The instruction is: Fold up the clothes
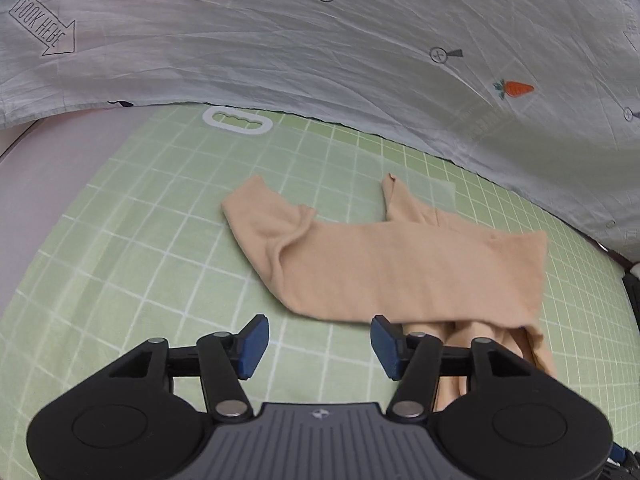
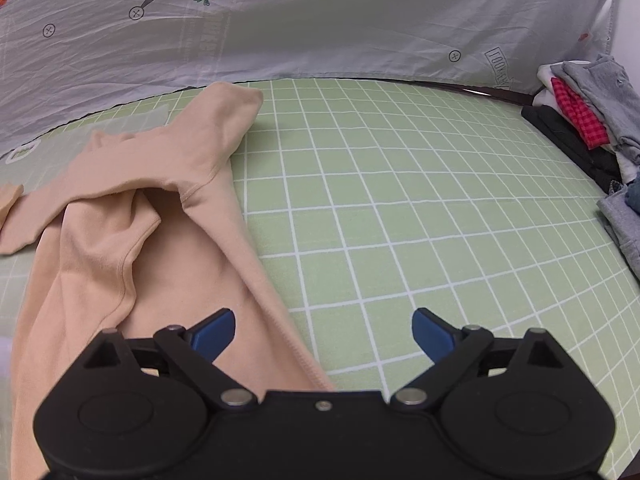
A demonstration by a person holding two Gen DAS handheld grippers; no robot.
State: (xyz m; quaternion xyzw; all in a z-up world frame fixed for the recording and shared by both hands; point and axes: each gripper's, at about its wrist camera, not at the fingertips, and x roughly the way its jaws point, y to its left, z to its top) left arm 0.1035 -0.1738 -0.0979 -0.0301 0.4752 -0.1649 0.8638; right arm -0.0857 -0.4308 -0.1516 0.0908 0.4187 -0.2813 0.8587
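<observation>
A beige long-sleeved top [image 1: 400, 264] lies crumpled on the green grid mat [image 1: 160, 240], one sleeve folded across its body. My left gripper [image 1: 318, 346] is open and empty, just in front of the garment's near edge. In the right wrist view the same top [image 2: 132, 216] lies at the left, its neckline showing. My right gripper [image 2: 324, 336] is open and empty; its left finger [image 2: 212, 334] hovers over the garment's right side edge, its right finger [image 2: 432, 336] over bare mat [image 2: 400, 200].
A grey printed sheet [image 1: 320, 40] hangs as a backdrop behind the mat [image 2: 320, 20]. A pile of other clothes [image 2: 588, 120], grey, red-checked and black, sits at the mat's far right edge. A white handle cut-out [image 1: 237, 121] marks the mat's far left.
</observation>
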